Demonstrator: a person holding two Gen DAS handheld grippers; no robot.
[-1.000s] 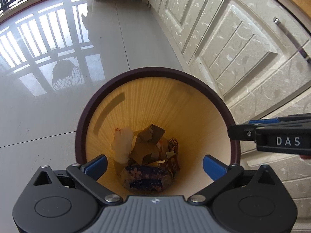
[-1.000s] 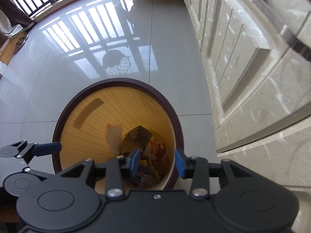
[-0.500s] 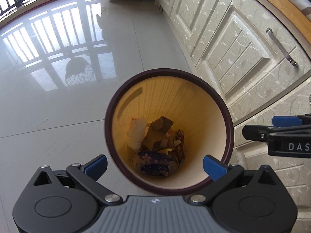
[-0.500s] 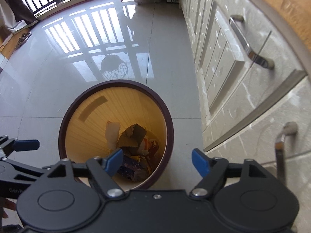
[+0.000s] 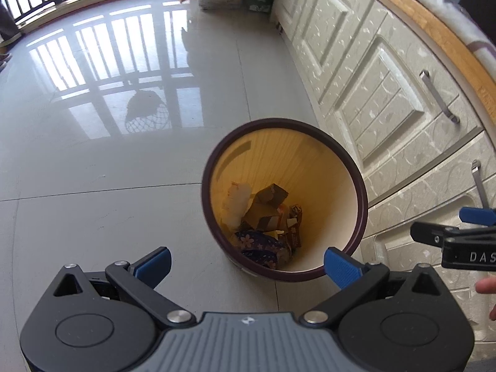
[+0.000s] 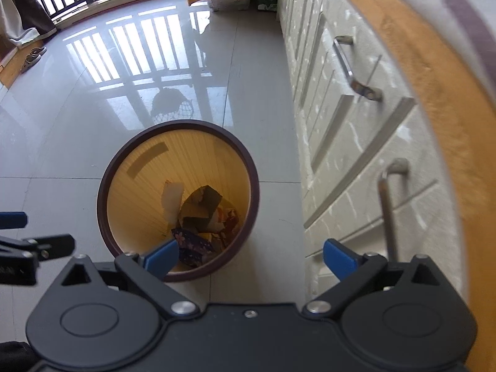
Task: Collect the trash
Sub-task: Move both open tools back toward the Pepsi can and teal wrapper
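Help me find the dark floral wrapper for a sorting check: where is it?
In both wrist views the dark floral wrapper lies at the bottom of the round bin, nearest the camera, below the brown cardboard scraps; the bin stands on the floor beside the cabinets.

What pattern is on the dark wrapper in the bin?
Pale pink blossom flowers on the dark navy wrapper; clearest in the left wrist view.

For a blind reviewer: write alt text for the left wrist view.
A round trash bin with a dark rim stands on glossy grey floor tiles beside cream cabinets, holding crumpled wrappers at its bottom. The left gripper hangs open and empty above it; the right gripper pokes in at the right edge.
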